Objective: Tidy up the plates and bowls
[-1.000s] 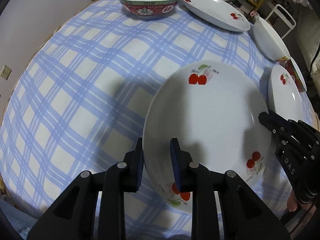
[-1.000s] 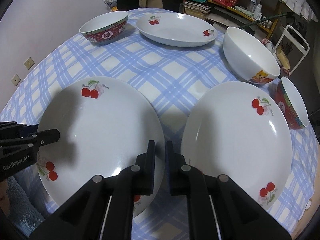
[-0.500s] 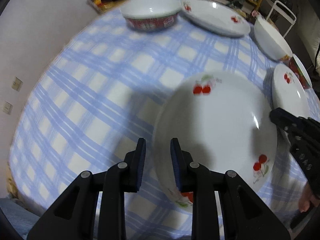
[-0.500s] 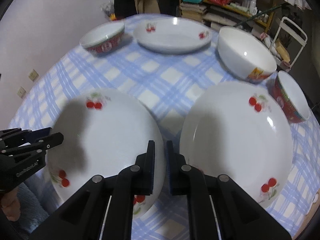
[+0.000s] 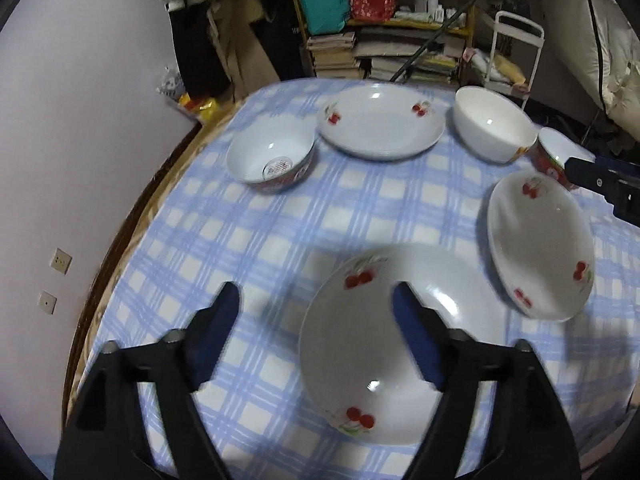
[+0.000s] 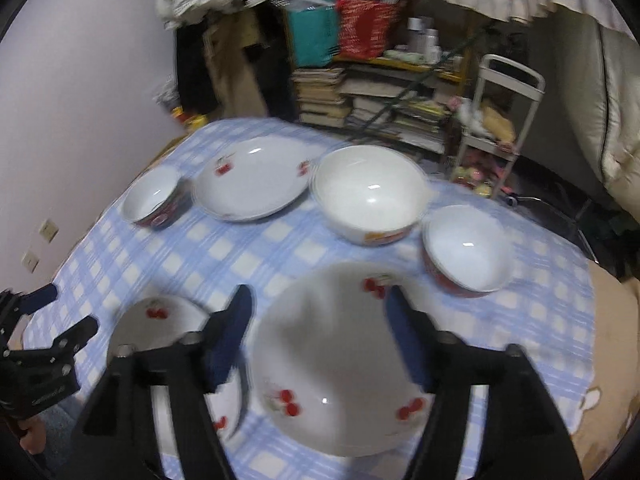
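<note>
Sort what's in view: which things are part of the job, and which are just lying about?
Job: near plate, right plate, far plate, white bowl, two red bowls.
Lying about: book stacks, cart, teal bag.

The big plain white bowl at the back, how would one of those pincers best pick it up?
By its rim. The white bowl stands upright and open, its walls tall and rounded, too wide to span. The right gripper, now open, could come from above with one finger inside the near wall and one outside.
</note>
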Demonstrator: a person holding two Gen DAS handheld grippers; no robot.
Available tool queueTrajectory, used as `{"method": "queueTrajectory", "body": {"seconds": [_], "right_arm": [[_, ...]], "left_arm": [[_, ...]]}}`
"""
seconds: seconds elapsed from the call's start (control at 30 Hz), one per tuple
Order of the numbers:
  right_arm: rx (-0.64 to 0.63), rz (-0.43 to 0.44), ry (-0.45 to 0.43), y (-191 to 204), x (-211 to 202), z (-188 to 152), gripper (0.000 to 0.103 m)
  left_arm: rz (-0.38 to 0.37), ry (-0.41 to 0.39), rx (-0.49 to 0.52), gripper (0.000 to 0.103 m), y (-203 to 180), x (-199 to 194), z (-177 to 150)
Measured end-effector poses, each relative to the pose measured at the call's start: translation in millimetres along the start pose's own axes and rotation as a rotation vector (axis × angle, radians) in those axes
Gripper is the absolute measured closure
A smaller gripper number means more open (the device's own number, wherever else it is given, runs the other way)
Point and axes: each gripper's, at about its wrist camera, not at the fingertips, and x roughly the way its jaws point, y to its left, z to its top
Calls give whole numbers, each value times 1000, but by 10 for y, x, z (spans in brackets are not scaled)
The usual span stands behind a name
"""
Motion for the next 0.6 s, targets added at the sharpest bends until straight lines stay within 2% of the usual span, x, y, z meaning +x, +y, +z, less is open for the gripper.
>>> {"method": "queueTrajectory", "body": {"seconds": [0.13, 0.3, 0.43, 0.6], "right_arm": [[21, -43, 14, -296, -67, 58, 16], [-12, -73, 33, -598, -183, 4, 15], [-11, -70, 54, -778, -202, -81, 15], [54, -55, 66, -1028, -119, -199, 15]], "left_arm": [[-21, 3, 31, 15, -201, -35, 157], [-89, -10, 79, 15, -492, -58, 350], [-167, 14, 77, 15, -719, 7, 465], [-210, 35, 93, 15, -992, 156, 525]]}}
